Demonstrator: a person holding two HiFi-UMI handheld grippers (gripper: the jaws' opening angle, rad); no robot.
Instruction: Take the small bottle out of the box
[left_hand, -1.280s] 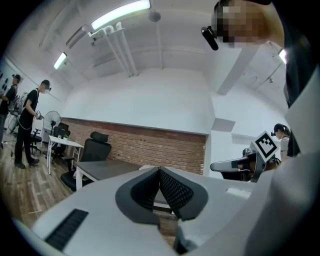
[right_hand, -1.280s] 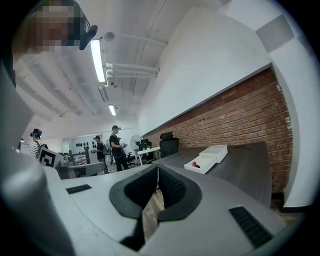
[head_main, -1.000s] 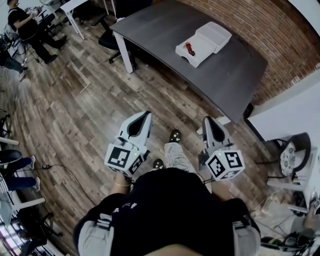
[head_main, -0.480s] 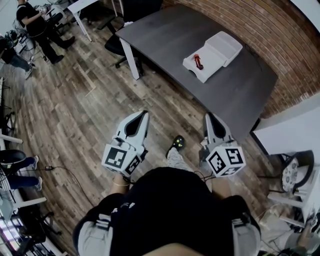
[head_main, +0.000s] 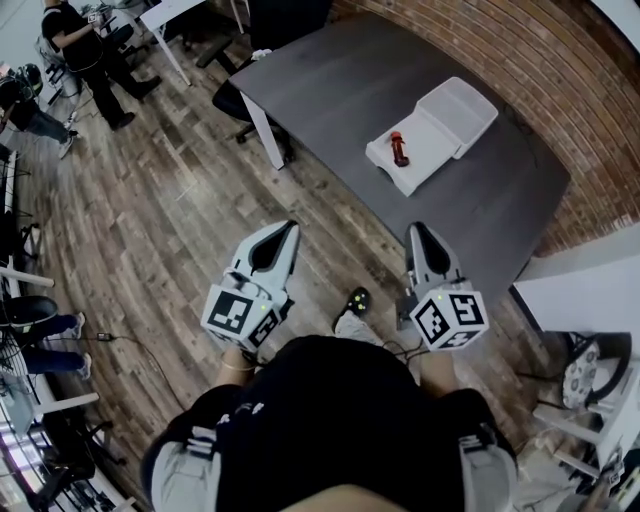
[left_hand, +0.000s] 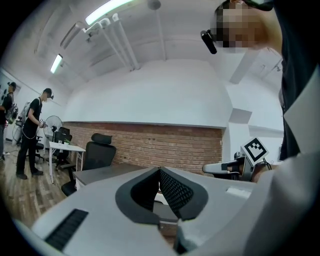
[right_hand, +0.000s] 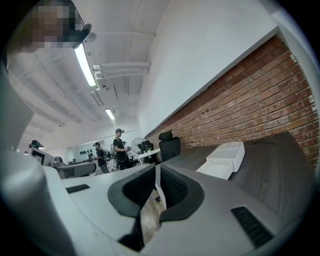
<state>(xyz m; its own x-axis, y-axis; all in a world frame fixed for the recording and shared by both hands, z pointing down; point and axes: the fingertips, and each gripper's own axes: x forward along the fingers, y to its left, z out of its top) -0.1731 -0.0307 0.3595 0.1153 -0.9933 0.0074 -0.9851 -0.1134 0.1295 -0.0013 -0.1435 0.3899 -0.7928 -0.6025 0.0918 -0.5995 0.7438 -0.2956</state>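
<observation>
The person has stepped closer. The dark worktop (head_main: 330, 90) and the open white box (head_main: 455, 110) sit nearer in the head view than a second ago, but are still out of reach. The small red bottle (head_main: 398, 148) lies in the box's near-left tray. The left gripper (head_main: 291, 229) holds its fingers (left_hand: 175, 192) together, empty. The right gripper (head_main: 416, 229) is opening its fingers (right_hand: 172, 187), so far a narrow slit with nothing between them, probably readying for the pick.
</observation>
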